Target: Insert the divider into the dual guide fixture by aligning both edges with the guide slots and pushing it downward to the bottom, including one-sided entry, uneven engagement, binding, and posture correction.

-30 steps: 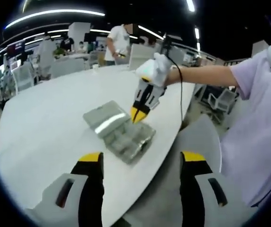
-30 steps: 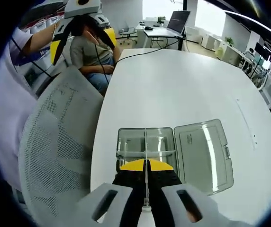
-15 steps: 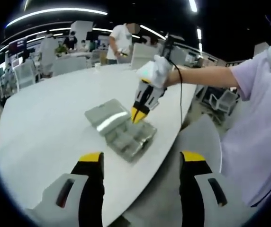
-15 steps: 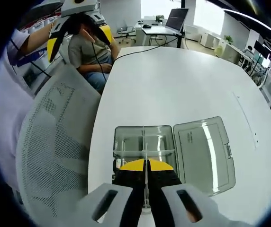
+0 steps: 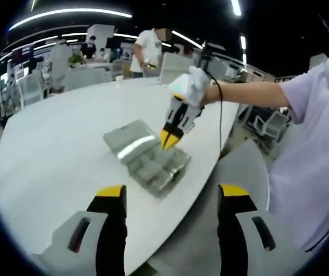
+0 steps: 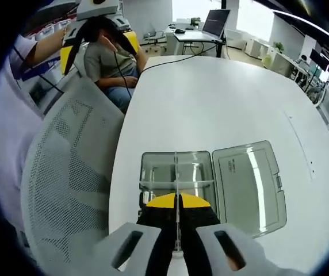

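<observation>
We see the right hand-held gripper (image 6: 176,202) clamped on the thin clear divider (image 6: 176,181), which stands edge-on over the open clear box (image 6: 179,172) near the white tabletop (image 6: 222,103) edge. Our left hand-held gripper (image 5: 170,192) hangs apart, off the tabletop.

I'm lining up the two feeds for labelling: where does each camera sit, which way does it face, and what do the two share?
Left gripper view: rides the left gripper, held back off the table's edge with its jaws apart, facing across at the clear box; the person's arm and lilac sleeve show.
Right gripper view: rides the right gripper, looking steeply down onto the box, jaws closed on the thin divider; a sleeve shows at left.
Shared: box, open lid, white table, right gripper.
</observation>
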Demonstrator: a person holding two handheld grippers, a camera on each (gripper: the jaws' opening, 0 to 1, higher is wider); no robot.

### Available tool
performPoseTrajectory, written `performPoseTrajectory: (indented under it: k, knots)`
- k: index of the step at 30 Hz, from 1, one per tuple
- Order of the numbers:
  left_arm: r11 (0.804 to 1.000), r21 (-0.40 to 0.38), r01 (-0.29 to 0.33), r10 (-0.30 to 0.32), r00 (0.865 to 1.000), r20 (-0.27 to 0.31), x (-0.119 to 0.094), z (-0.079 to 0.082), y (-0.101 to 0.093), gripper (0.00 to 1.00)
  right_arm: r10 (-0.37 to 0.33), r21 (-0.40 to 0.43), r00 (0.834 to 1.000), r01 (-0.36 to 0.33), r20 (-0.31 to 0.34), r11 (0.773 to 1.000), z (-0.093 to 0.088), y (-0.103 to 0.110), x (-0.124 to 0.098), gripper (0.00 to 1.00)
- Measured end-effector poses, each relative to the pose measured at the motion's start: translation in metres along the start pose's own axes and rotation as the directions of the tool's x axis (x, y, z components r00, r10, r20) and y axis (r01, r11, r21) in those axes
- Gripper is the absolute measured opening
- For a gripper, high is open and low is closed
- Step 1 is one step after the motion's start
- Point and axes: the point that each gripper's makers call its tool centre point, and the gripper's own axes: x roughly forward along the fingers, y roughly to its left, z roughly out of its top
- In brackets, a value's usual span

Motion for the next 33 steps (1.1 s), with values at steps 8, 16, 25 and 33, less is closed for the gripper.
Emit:
performPoseTrajectory:
  k: [8, 16, 25, 33]
  knots:
    - [1.0, -0.001, 0.002, -0.002, 1.0, 0.002, 0.0007, 0.0004, -0.0004, 0.62, 0.01, 0.0, 1.0, -0.01, 0.002, 1.0, 0.0007, 0.0018, 0.0026, 0.0]
    - [1.0, -0.006, -0.001, 0.001, 1.0, 0.006, -0.0002, 0.0001, 0.0005, 0.62, 0.005, 0.004, 1.0, -0.005, -0.004, 1.0, -0.0028, 0.0002, 0.0013, 0.0]
    - [1.0, -0.011, -0.001, 0.001, 1.0, 0.013, 0.0007, 0.0017, 0.0018, 0.61, 0.007, 0.003, 1.0, -0.007, 0.0, 1.0, -0.0016, 0.0008, 0.0048, 0.0]
    - [1.0, -0.021, -0.004, 0.005, 1.0, 0.018, 0.0003, 0.0005, 0.0021, 0.61, 0.005, 0.012, 1.0, -0.005, 0.015, 1.0, -0.001, -0.001, 0.0051, 0.0]
